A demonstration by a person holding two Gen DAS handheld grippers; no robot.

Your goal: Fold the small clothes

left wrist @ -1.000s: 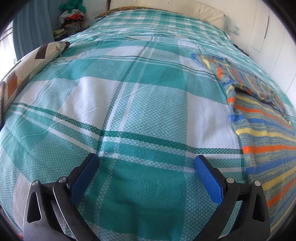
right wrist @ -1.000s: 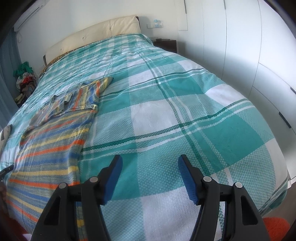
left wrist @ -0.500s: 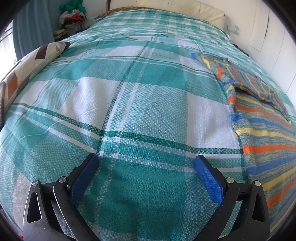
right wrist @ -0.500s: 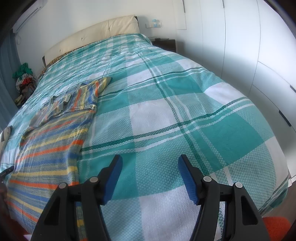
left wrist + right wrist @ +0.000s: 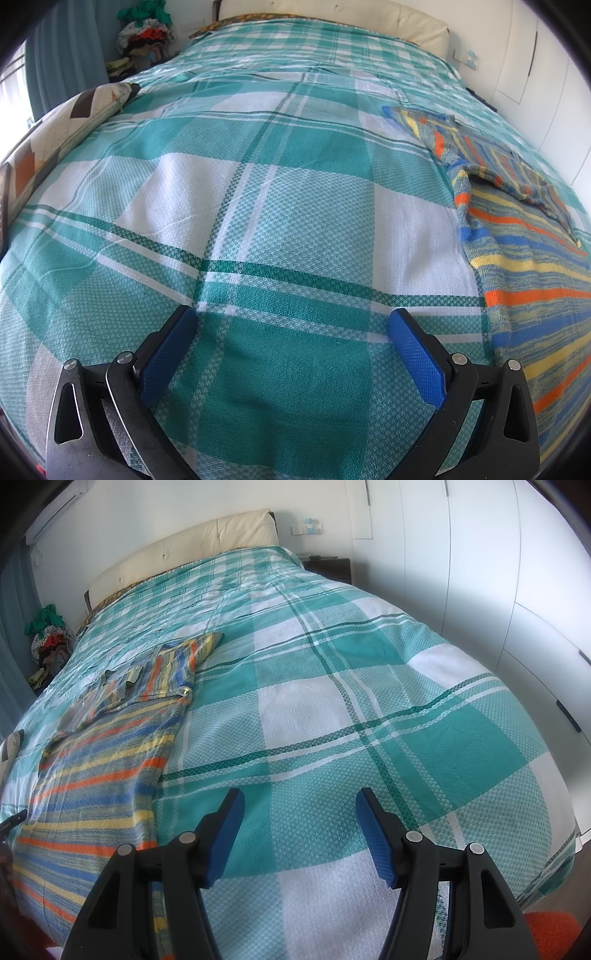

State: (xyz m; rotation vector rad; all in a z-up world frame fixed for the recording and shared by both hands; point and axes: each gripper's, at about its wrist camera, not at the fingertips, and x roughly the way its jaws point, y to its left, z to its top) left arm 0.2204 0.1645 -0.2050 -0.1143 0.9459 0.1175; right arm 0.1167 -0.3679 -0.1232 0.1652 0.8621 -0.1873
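So both grippers hang over bare bedspread (image 5: 288,206), empty. Left gripper (image 5: 291,325) has its blue pads spread wide, nothing between them, only check cloth below. Right gripper (image 5: 299,808) is spread too, a bit narrower, also pinching nothing. The striped top (image 5: 528,266) lies flat on the bed between my two hands: in the left view it sits off to the right of my fingers, in the right view (image 5: 99,760) off to the left. Its long axis runs away from me up the bed, hem end near me, neck and sleeves at the far end. One sleeve (image 5: 199,646) sticks out toward the right side at the far end; the collar area looks partly turned over on the body. Which hand is nearer is hard to call; the near hem edge runs just beside each gripper's inner finger, touching neither as far as I can tell. My guess for the next move: both hands swing inward, left going right, right going left, to take the side edges or sleeves. A cushion (image 5: 59,129) lies at the left edge, well apart.
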